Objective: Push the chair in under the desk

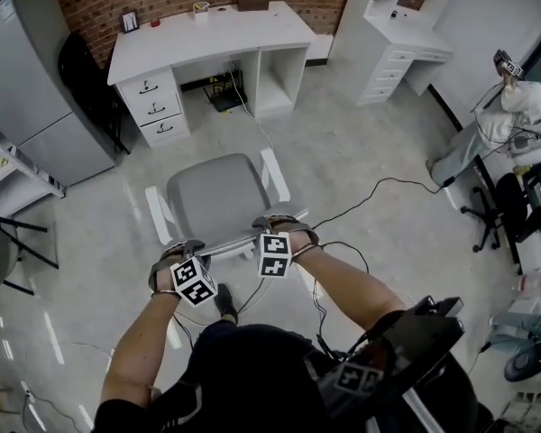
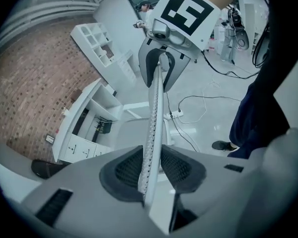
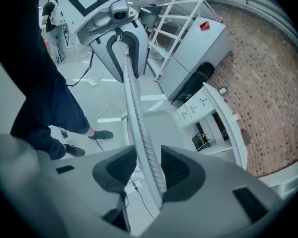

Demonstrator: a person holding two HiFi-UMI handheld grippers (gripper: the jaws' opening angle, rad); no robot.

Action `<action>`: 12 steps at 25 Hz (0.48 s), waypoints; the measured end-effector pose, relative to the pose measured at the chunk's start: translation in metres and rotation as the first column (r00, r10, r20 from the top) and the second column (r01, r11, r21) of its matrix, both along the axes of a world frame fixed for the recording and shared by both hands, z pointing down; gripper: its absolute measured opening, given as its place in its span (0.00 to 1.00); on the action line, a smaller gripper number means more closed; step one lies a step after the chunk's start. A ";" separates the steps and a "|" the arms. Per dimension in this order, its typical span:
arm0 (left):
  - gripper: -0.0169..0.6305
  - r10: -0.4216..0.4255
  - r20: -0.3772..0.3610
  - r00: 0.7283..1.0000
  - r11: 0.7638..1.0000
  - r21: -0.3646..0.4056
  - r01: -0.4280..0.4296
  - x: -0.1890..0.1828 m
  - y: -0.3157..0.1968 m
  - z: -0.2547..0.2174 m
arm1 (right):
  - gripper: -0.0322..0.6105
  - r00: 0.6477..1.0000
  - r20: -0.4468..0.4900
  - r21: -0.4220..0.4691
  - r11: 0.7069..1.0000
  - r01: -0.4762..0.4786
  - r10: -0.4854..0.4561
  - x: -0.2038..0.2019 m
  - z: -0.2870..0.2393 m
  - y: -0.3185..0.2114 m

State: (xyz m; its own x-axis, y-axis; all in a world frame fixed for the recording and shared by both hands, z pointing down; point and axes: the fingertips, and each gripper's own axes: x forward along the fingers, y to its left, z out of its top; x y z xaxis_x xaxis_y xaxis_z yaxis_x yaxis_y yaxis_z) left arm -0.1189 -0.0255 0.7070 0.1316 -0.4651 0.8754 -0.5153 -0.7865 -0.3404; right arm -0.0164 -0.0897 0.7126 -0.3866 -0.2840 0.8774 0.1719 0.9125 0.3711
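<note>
A grey office chair (image 1: 218,197) with white armrests stands on the floor in front of the white desk (image 1: 216,30), its seat facing the desk's knee opening (image 1: 224,87). Both grippers sit on the top edge of its backrest (image 1: 237,242). My left gripper (image 1: 182,253) is shut on the left part of that edge; in the left gripper view its pads (image 2: 128,170) press either side of the mesh rim (image 2: 156,108). My right gripper (image 1: 286,230) grips the right part, its jaws (image 3: 148,170) closed against the rim (image 3: 131,98).
Black cables (image 1: 370,195) run over the floor right of the chair. A grey cabinet (image 1: 36,88) and a black chair (image 1: 86,75) stand left of the desk, white shelving with drawers (image 1: 401,34) to its right. A person (image 1: 514,106) sits at the far right.
</note>
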 end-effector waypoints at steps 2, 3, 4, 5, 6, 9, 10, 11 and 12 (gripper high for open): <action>0.20 0.008 -0.003 1.000 1.000 -0.008 -0.008 0.001 -0.004 0.002 | 0.29 1.000 -0.014 -0.027 1.000 0.000 -0.001 0.001 0.001 -0.003; 0.20 0.011 0.003 1.000 1.000 -0.002 -0.011 0.001 -0.007 0.002 | 0.29 1.000 -0.023 -0.035 0.999 -0.003 0.002 0.001 0.001 -0.006; 0.20 0.011 0.008 1.000 1.000 0.007 -0.011 0.000 -0.011 0.002 | 0.28 0.999 -0.031 -0.041 0.999 -0.009 0.008 0.001 0.001 -0.010; 0.20 0.008 0.009 1.000 1.000 0.016 -0.008 0.000 -0.014 0.002 | 0.28 0.999 -0.039 -0.046 0.999 -0.017 0.015 0.000 0.001 -0.013; 0.20 0.005 0.006 1.000 1.000 0.023 -0.005 -0.002 -0.018 0.002 | 0.28 0.999 -0.045 -0.050 0.998 -0.026 0.023 0.000 0.002 -0.016; 0.20 0.007 -0.002 1.000 1.000 0.013 -0.007 -0.008 -0.032 0.003 | 0.28 0.998 -0.052 -0.049 0.998 -0.047 0.044 -0.007 0.002 -0.030; 0.20 0.010 -0.003 1.000 1.000 0.000 -0.010 -0.010 -0.037 0.004 | 0.28 0.997 -0.055 -0.052 0.997 -0.052 0.049 -0.009 0.002 -0.035; 0.20 0.013 -0.005 1.000 1.000 -0.014 -0.013 -0.011 -0.041 0.004 | 0.28 0.997 -0.060 -0.057 0.997 -0.056 0.053 -0.010 0.002 -0.038; 0.20 0.016 -0.009 1.000 0.999 -0.028 -0.016 -0.012 -0.043 0.005 | 0.28 0.996 -0.067 -0.062 0.996 -0.060 0.056 -0.010 0.002 -0.041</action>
